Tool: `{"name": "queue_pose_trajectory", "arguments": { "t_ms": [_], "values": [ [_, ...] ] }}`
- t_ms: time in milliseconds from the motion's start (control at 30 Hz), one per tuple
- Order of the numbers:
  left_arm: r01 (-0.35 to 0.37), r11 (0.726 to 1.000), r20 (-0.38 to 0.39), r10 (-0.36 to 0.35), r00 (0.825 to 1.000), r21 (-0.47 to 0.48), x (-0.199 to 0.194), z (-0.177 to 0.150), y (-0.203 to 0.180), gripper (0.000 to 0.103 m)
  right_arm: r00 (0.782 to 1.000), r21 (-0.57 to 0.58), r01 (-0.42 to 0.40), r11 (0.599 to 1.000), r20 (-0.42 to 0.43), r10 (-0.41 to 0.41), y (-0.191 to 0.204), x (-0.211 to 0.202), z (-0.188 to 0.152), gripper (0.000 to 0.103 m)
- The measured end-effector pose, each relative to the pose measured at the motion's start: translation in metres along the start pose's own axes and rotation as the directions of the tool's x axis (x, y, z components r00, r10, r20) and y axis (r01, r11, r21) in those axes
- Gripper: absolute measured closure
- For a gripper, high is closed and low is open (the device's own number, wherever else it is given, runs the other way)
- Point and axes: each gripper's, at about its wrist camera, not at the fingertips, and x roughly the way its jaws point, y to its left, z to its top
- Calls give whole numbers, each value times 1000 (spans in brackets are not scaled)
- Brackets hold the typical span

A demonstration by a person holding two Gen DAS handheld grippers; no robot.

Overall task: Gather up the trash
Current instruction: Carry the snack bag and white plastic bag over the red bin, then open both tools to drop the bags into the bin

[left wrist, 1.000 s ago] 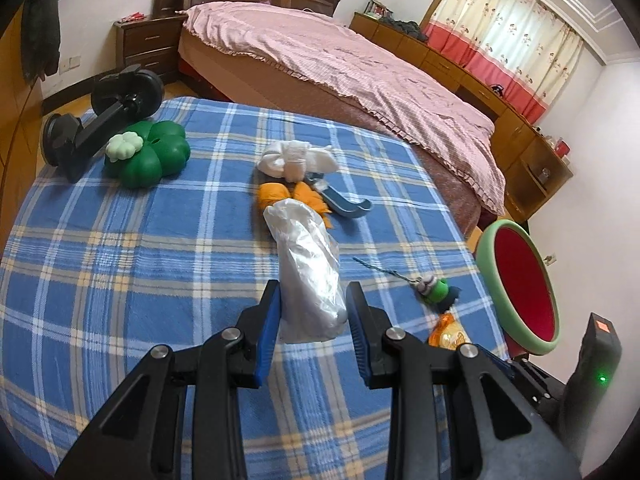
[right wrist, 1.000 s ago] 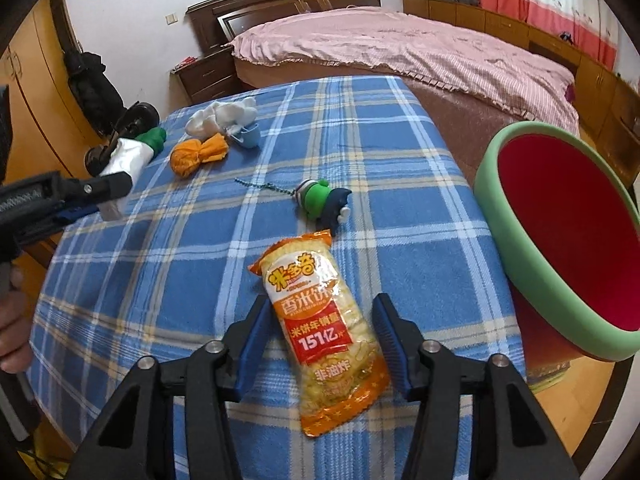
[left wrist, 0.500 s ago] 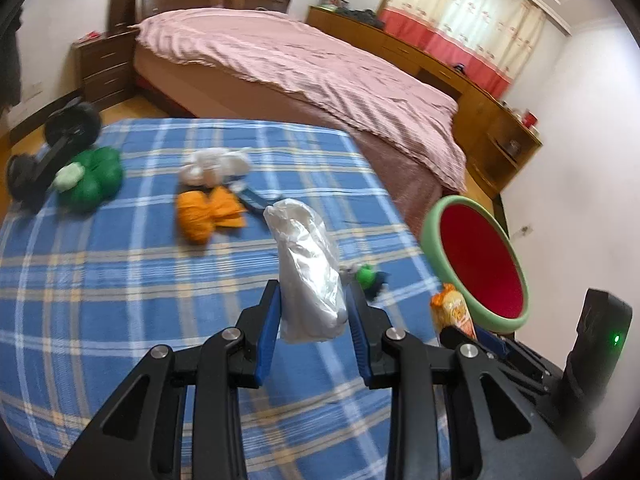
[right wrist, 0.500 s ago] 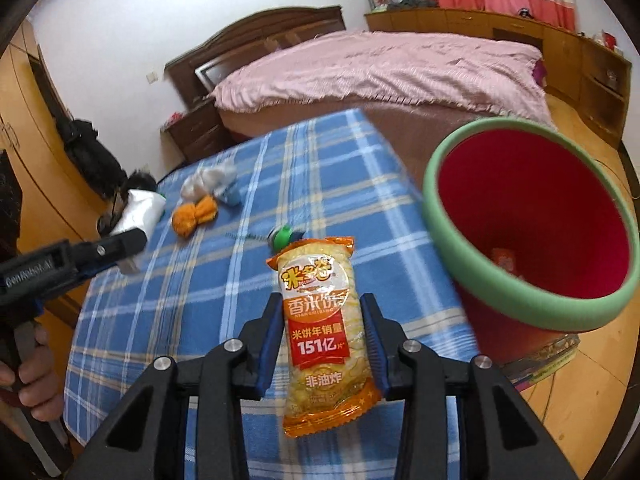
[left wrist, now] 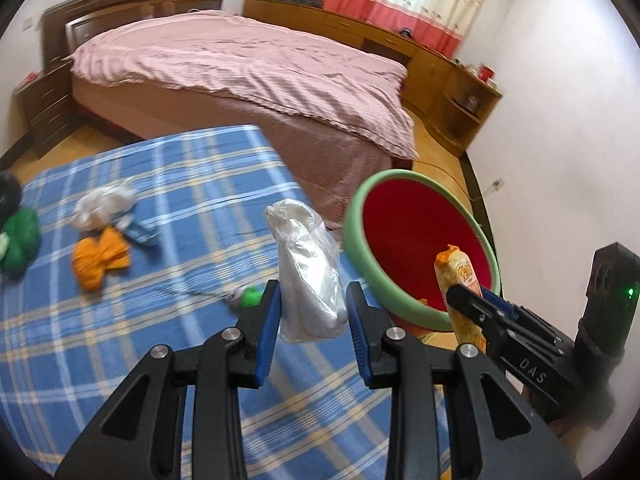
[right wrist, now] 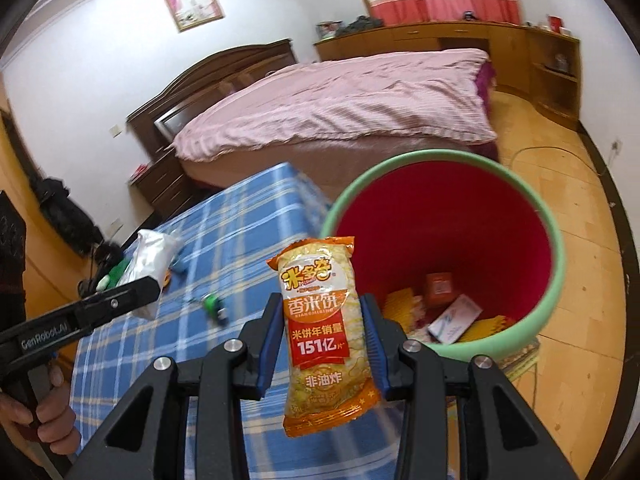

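Observation:
My left gripper [left wrist: 314, 304] is shut on a crumpled clear plastic bag [left wrist: 308, 280], held up above the blue plaid table [left wrist: 120, 320]. The right wrist view has the same bag [right wrist: 152, 256] at the left, in the left gripper [right wrist: 148, 284]. My right gripper [right wrist: 322, 320] is shut on an orange rice-cracker packet [right wrist: 320, 344], which stands upright between the pads. Just right of the table stands a red bin with a green rim [right wrist: 440, 158], holding several scraps [right wrist: 452, 312]. From the left wrist, the packet [left wrist: 458, 268] shows in front of the bin [left wrist: 356, 216].
On the table lie an orange cloth lump [left wrist: 98, 258], a white bundle [left wrist: 104, 204], a small green toy on a chain [left wrist: 252, 296] and a green plush [left wrist: 18, 240]. A pink-covered bed [left wrist: 240, 68] stands beyond. A person's hand [right wrist: 52, 424] holds the left gripper's handle.
Both grippers have swung right and risen, toward the bin. The right gripper closed on the packet and lifted it off the table. The bag stays in the left gripper.

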Motion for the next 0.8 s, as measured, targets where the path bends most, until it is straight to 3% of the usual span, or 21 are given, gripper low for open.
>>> {"name": "queue_pose_trajectory", "arguments": {
  "t_ms": [400, 800],
  "values": [
    [79, 988, -100, -66, 993, 131, 69, 16, -67, 70, 996, 111, 93, 989, 1, -94, -66, 5, 14, 62],
    [54, 980, -113, -32, 993, 194, 104, 19, -90, 68, 992, 162, 128, 979, -31, -124, -99, 25, 25, 62]
  ]
}}
